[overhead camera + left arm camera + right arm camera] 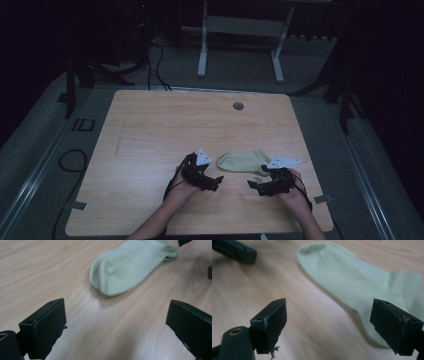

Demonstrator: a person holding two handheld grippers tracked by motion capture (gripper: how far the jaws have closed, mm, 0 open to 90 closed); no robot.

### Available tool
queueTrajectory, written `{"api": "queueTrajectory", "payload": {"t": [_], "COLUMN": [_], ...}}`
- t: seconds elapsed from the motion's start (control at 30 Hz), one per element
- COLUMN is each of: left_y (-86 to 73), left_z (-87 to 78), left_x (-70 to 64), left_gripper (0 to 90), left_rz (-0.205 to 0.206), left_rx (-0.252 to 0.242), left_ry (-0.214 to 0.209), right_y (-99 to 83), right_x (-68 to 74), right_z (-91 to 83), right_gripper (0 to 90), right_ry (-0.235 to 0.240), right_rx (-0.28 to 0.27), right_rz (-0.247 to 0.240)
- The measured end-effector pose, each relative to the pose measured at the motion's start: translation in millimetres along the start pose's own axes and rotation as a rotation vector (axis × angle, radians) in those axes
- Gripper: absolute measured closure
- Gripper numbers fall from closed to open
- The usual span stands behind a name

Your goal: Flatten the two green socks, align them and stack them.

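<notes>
One pale green sock (243, 161) lies flat on the wooden table (150, 130), near its front edge, between both tools. Left gripper (218, 181): jaws spread wide, empty, just short of the sock's toe. Right gripper (251, 185): jaws likewise apart, empty, low beside the heel and cuff.

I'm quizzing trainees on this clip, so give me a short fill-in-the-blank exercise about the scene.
1. The pale green ____ lies flat on the wooden table.
2. The left gripper has its jaws ____, gripping nothing.
3. In the high view the sock lies ____ the left gripper and the right gripper.

Missing words: sock; open; between
</notes>
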State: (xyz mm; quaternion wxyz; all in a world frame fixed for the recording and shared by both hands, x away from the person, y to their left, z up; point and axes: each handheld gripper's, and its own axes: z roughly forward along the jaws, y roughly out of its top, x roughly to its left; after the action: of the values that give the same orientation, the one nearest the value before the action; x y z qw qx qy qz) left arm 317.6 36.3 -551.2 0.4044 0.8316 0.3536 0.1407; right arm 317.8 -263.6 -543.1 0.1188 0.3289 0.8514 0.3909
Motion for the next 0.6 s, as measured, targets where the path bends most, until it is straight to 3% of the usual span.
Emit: {"api": "queueTrajectory", "payload": {"t": [0.6], "left_y": [-59.3], "left_z": [-54.6], "left_x": [12.8], "left_gripper": [2.5], "left_rz": [-0.044], "left_rx": [0.014], "left_ry": [0.078], "right_y": [-35.9], "right_x": [23.0], "right_z": [-26.0], "right_gripper": [13.5], "right_ry": [0.027], "right_rx": [-0.008], "right_rz": [-0.021]}}
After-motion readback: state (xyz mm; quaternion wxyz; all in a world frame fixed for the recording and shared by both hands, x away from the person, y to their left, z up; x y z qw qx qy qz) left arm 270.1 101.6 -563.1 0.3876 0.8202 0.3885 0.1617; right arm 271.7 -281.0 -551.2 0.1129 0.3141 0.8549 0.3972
